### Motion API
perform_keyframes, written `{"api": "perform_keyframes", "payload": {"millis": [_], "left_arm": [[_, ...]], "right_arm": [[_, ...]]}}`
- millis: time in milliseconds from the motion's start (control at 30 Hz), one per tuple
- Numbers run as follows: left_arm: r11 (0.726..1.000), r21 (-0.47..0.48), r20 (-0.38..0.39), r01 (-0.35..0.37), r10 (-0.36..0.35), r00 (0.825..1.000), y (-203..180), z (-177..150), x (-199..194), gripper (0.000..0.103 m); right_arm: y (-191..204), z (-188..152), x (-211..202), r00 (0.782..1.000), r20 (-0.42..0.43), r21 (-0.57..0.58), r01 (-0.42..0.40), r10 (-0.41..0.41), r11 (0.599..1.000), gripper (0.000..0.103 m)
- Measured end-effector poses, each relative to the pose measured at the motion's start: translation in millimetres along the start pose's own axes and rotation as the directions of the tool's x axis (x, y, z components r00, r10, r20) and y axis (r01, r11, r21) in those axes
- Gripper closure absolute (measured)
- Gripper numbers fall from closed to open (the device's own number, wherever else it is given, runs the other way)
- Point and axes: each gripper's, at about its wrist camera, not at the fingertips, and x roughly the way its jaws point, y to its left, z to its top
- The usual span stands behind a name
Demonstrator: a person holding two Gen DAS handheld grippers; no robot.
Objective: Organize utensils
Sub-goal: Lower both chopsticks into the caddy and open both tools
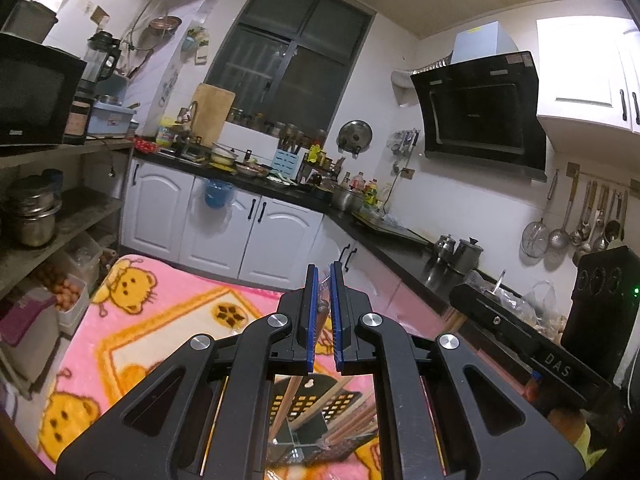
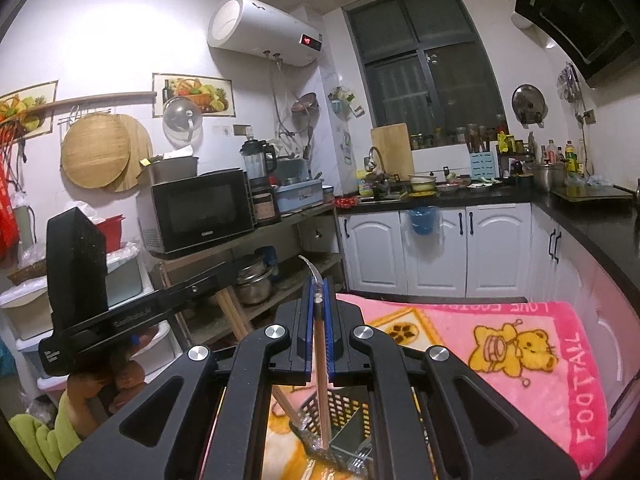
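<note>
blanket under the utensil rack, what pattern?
Pink blanket with yellow cartoon bears; clearest in the right wrist view.

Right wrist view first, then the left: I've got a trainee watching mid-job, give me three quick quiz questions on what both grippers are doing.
1. True or false: the right gripper is shut on a wooden chopstick whose lower end reaches down toward the perforated utensil holder.
2. What covers the surface under both grippers?
A. a pink blanket with yellow bears
B. a bare steel worktop
C. a green tablecloth
3. Fill in: the left gripper has its jaws ____.

Key: 1 true; 2 A; 3 shut, with something thin caught between the blue pads, too hidden to name.
</note>
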Motion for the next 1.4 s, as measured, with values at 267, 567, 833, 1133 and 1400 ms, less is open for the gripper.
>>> {"api": "perform_keyframes", "payload": {"millis": [267, 567, 833, 1133, 1400], "left_arm": [[1.000, -0.014, -0.002, -0.008, 0.008, 1.000, 3, 1, 10, 0.100], [0.999, -0.035, -0.028, -0.011, 0.010, 1.000, 10, -8, 26, 0.100], [0.998, -0.058, -0.056, -0.016, 0.013, 0.998, 19, -20, 37, 0.100], [0.997, -0.075, -0.089, -0.014, 0.007, 0.996, 25, -36, 48, 0.100], [0.997, -0.081, -0.122, -0.011, 0.001, 0.993, 28, -50, 55, 0.100]], "right_arm": [[-10, -2, 9, 1.000, -0.006, 0.016, 0.024, -0.024, 1.000, 0.098], [-21, -13, 19, 0.998, -0.030, 0.039, 0.056, -0.055, 0.998, 0.098], [-34, -28, 30, 0.995, -0.057, 0.074, 0.091, -0.087, 0.993, 0.098], [-41, -48, 41, 0.989, -0.080, 0.082, 0.134, -0.127, 0.988, 0.098], [-45, -62, 48, 0.985, -0.101, 0.096, 0.150, -0.140, 0.984, 0.098]]}}
